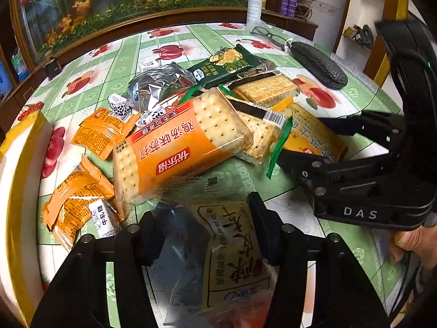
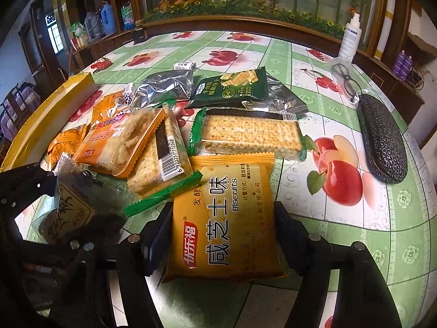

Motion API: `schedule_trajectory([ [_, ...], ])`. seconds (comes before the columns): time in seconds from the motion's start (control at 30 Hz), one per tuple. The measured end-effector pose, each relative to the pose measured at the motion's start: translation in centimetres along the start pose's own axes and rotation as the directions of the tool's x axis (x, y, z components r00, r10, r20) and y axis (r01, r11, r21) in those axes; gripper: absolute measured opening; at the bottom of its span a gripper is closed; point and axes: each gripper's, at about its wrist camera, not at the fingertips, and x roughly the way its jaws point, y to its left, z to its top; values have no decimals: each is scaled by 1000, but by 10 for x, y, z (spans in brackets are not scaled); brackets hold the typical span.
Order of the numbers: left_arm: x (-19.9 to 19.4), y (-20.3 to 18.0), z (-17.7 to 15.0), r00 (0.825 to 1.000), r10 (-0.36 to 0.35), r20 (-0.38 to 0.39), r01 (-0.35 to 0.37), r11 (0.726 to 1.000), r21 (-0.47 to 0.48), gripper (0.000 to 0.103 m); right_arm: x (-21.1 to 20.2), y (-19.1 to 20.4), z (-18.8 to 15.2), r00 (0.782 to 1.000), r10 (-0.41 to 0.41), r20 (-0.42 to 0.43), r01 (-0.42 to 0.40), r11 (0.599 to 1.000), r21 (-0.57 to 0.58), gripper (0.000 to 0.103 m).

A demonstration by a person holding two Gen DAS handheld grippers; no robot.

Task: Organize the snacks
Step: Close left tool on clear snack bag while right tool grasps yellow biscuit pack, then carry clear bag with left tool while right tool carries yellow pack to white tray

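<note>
Down on the fruit-patterned surface (image 2: 341, 114), the left hand-held gripper (image 1: 207, 235) had its jaws pressed against the sides of a clear-wrapped tan snack packet (image 1: 232, 248) at the near edge of the snack pile. Just right of it, the right hand-held gripper (image 2: 224, 235) clasped a yellow biscuit packet (image 2: 224, 218) by both side edges, its jaws fairly wide; a black glasses case (image 2: 382, 139) lay far right.

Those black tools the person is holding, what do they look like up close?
Each is a matte black tool with two flat fingers on angular linkage arms dotted with round silver bolts. The right tool carries white letters "DAS" on its body; a dark cable runs by the hand. The left tool looks identical.
</note>
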Motion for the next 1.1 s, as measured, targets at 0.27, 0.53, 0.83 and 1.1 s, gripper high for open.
schedule_trajectory([
  [0.27,-33,11,-16,999,2,46,0,1000,-31,35,-35,-7,-31,999,37,21,-39,997,69,71],
  [0.53,-89,43,-29,989,8,151,8,995,-103,35,-95,-7,-34,978,144,151,-164,978,126,71],
  [0.83,-143,112,-44,954,191,231,-131,958,-255,35,-113,66,5,939,268,214,-271,962,-13,71],
  [1.1,-152,169,-65,934,293,206,-201,905,-376,35,-100,132,31,893,407,194,-393,913,-104,71],
])
